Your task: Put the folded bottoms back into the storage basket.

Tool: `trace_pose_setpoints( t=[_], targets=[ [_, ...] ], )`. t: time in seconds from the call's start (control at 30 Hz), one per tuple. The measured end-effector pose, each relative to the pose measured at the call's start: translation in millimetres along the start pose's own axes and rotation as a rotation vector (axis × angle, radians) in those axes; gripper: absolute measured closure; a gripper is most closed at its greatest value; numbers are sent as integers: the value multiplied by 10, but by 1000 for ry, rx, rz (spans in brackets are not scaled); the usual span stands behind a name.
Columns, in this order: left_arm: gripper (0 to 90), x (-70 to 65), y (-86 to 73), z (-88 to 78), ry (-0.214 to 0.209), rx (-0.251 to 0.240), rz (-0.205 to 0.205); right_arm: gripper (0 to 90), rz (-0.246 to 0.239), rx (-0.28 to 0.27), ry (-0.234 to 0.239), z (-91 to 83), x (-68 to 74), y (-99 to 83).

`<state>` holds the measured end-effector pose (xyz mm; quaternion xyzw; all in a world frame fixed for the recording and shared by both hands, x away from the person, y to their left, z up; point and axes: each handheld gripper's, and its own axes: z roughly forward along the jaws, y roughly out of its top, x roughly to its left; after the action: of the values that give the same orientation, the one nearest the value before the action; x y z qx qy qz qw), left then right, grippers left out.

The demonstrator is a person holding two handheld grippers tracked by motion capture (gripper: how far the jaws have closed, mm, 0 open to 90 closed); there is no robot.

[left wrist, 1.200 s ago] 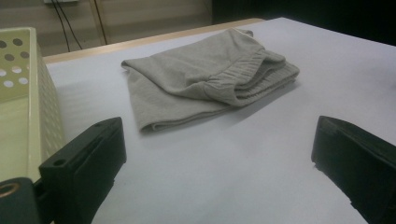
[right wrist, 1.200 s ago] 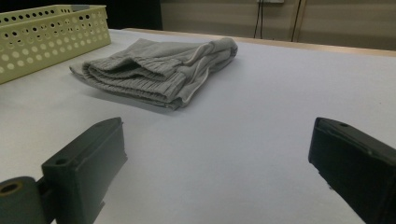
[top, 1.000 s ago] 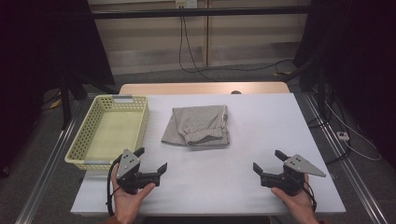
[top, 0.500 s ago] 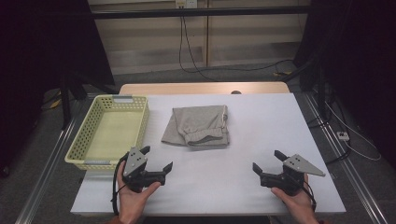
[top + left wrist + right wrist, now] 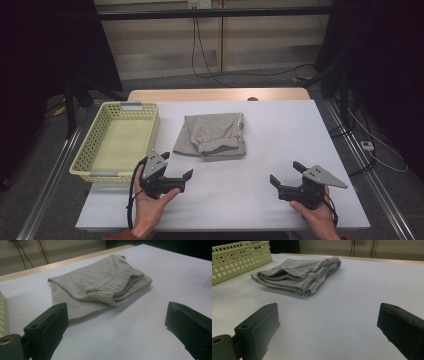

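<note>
We hold left gripper (image 5: pixel 176 178) and right gripper (image 5: pixel 287 181) at near edge, jaws wide apart, empty. Folded shorts (image 5: pixel 214 135) lie mid-table, right of basket (image 5: pixel 85 152). Approach step; next, reach shorts and pinch edge.

Soft ribbed grey cloth garment (image 5: pixel 214 134)

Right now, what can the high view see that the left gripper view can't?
The high view alone takes in both hands, the left gripper, the right gripper and the whole yellow basket. The left gripper view alone gives a close look at the ribbed waistband, between its wide-open jaws. Both show the folded grey garment on the white table.
</note>
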<state>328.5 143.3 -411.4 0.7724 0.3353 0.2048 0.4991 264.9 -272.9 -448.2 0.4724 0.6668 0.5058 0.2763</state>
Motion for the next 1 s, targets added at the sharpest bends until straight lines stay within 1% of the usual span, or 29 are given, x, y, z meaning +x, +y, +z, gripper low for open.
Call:
trace_pose_setpoints(
  t=[0.07, 0.1, 0.23, 0.27, 0.3, 0.33, 0.37, 0.43, 0.47, 0.53, 0.6, 0.7, 0.77, 0.83, 0.93, 1.0],
  targets=[
    [51, -2, 11, 21, -4, 6, 2, 36, -1, 0, 0, 5, 0, 1],
    [51, -1, 21, 44, -6, 13, 11, 36, -4, 0, 1, 5, 2, 1],
    [51, -2, 79, 134, -16, 18, 5, 36, -5, 4, 5, 7, 6, 1],
    [51, -2, 79, 134, -16, 18, 5, 37, -4, 4, 5, 6, 6, 0],
    [51, -1, 109, 166, -5, 35, 21, 37, -6, 5, 4, 5, 4, -2],
    [50, -1, 109, 166, -5, 35, 21, 38, -6, 5, 2, 5, 2, -2],
    [50, 13, 146, 191, -17, 43, 4, 38, -8, 4, 1, 4, 0, -2],
    [43, 23, 170, 195, -23, 43, 0, 39, -4, 0, -1, 1, 0, 0],
    [42, 39, 223, 196, -18, 21, -9, 39, -4, 0, -1, 1, 0, 1],
    [38, 47, 246, 197, -17, 11, -5, 38, -5, 1, 0, 3, -2, -1],
    [36, 55, 286, 218, -6, 16, 5, 39, -1, 2, -1, 6, -3, -2],
    [37, 74, 314, 256, -5, 23, 9, 38, -4, 1, -1, 4, -3, -2],
    [38, 77, 327, 284, 15, 32, 14, 38, -5, 2, -1, -1, -4, -2],
    [38, 101, 339, 310, 24, 37, 4, 38, -4, 1, -1, -2, -3, -2],
    [38, 146, 361, 349, 34, 33, -16, 38, -4, 3, 2, 1, 3, -2],
    [41, 162, 378, 381, 45, 34, -19, 38, -4, 3, 3, 1, 4, -2]
  ],
)
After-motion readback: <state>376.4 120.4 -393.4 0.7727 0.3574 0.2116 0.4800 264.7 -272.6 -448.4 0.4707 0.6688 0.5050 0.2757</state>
